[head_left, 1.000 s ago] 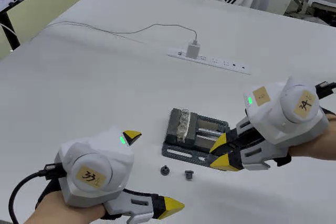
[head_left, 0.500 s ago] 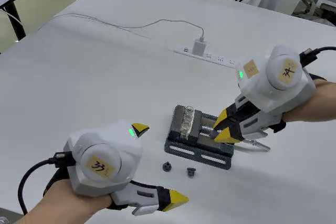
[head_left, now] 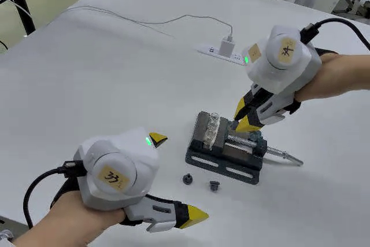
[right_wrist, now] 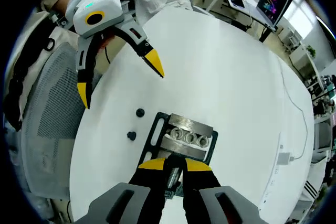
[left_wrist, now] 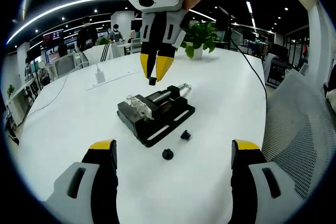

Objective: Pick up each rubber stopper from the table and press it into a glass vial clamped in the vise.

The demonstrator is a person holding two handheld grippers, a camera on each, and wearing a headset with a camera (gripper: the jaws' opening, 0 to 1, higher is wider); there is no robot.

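A black vise [head_left: 224,155] [left_wrist: 157,115] [right_wrist: 157,129] on the white table clamps three glass vials [head_left: 212,128] [right_wrist: 189,139] upright, side by side. My right gripper [head_left: 241,123] [left_wrist: 156,74] [right_wrist: 174,164] hangs just above the vise's screw side, beside the vials. It is shut on a small dark rubber stopper [left_wrist: 152,81]. Two more stoppers [head_left: 187,179] [head_left: 214,185] lie on the table in front of the vise. My left gripper [head_left: 175,177] [left_wrist: 174,145] [right_wrist: 119,83] is low at the near left, open, with nothing between its fingers.
A white power strip [head_left: 225,52] with a plugged charger and a long cable [head_left: 115,15] lies behind the vise. The vise's screw handle [head_left: 283,155] sticks out to the right. Bare tabletop [head_left: 104,85] spreads to the left.
My right gripper has risen from the table at the vise's right front to just above the vise, by the vials, still shut. The left gripper has barely moved.
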